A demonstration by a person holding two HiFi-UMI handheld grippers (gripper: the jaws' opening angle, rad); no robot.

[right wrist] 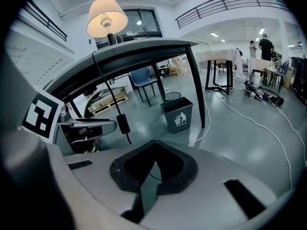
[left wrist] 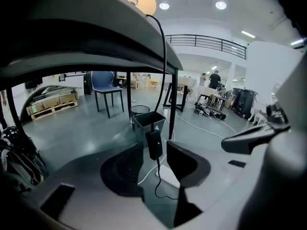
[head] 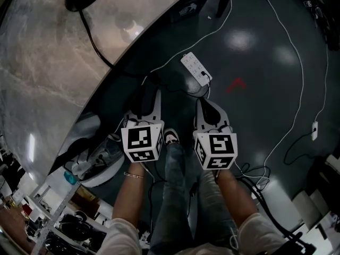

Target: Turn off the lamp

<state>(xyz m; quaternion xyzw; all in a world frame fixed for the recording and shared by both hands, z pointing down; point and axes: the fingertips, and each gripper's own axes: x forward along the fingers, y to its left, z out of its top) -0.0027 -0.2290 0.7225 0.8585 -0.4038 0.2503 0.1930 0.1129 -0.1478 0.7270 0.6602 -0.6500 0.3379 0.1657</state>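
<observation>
While the lamp [right wrist: 106,14] on the table [right wrist: 144,49] is lit, the left gripper [left wrist: 154,153] keeps its jaws wide apart around the cord switch [left wrist: 154,144] hanging under the table edge, probably to squeeze it. The pads do not press it. The right gripper [right wrist: 154,163], also under the table edge, is closed and empty.

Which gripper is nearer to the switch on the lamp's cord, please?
Left. The switch hangs between the left gripper's open jaws; it lies ahead and left of the right gripper.
</observation>
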